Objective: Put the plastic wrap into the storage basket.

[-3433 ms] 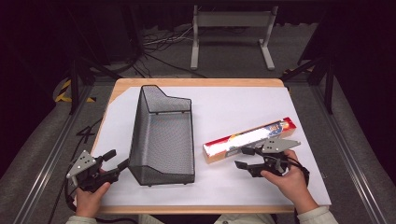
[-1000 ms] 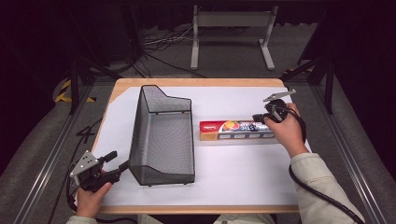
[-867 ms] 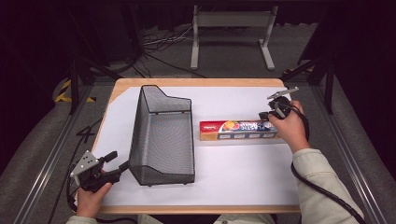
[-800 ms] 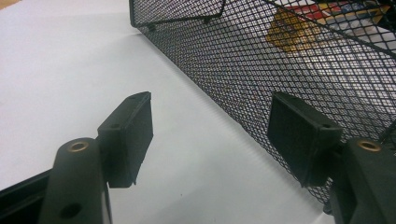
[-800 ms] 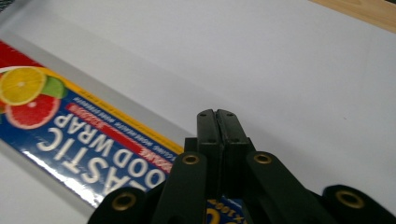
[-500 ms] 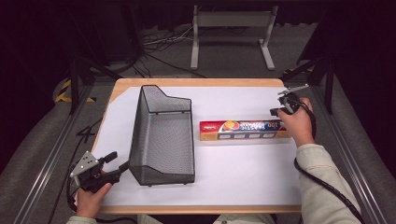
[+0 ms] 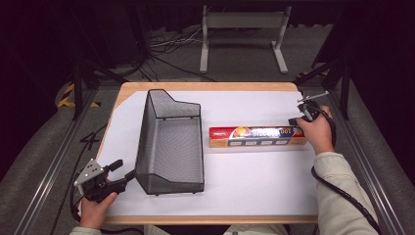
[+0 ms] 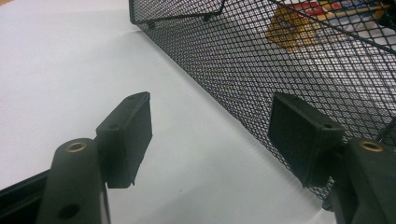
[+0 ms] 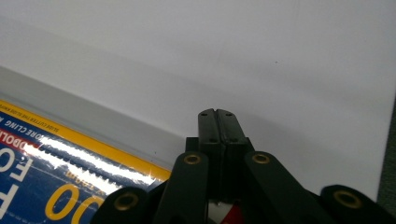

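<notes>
Two grippers: right gripper (image 7: pixel 297 119) pressed shut, empty, at the foil box's (image 7: pixel 257 136) right end; left gripper (image 8: pixel 210 135) jaws just opening, straddling the mesh basket's (image 7: pixel 169 142) near corner wall without pressing. Box lies just right of basket; probably light, stiff, slick cardboard, so grip mid-length. Open table (image 7: pixel 254 191) nearer than box; far edge close.

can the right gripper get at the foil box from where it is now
Probably yes. The right gripper sits at the right end of the foil box with bare white table around it, but its jaws are shut and would have to open first.
</notes>
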`<state>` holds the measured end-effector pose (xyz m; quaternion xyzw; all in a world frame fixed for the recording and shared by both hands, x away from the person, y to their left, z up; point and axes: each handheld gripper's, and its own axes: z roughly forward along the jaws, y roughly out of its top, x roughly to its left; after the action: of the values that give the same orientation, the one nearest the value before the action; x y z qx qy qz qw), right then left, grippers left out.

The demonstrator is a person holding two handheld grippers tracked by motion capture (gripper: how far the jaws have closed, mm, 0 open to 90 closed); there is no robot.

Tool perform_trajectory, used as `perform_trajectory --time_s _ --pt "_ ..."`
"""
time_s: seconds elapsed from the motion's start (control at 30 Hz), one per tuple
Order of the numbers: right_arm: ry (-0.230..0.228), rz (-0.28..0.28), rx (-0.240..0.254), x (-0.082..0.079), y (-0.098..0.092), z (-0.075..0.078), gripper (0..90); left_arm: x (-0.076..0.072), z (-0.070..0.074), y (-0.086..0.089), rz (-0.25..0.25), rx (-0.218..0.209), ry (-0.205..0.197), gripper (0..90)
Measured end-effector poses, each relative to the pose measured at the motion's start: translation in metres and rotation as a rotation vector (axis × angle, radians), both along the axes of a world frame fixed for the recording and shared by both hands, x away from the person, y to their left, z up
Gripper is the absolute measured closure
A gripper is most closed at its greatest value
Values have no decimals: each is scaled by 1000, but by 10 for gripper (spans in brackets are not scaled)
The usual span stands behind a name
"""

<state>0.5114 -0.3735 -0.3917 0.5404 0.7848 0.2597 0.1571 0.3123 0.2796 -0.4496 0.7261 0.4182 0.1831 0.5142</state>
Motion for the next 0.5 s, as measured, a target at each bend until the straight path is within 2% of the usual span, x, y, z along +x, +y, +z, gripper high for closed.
perform_trajectory --time_s 0.1,0.23,0.33,0.5 --pt "23 -5 20 1 -2 1 900 0 0 0 0 -1 1 313" --pt "51 13 -12 0 0 3 900 -1 0 1 1 -5 0 312" --pt "64 7 -13 -1 0 3 900 -1 0 1 1 -5 -1 312" --pt "129 7 -21 -9 0 4 900 0 0 1 1 -9 -1 312"
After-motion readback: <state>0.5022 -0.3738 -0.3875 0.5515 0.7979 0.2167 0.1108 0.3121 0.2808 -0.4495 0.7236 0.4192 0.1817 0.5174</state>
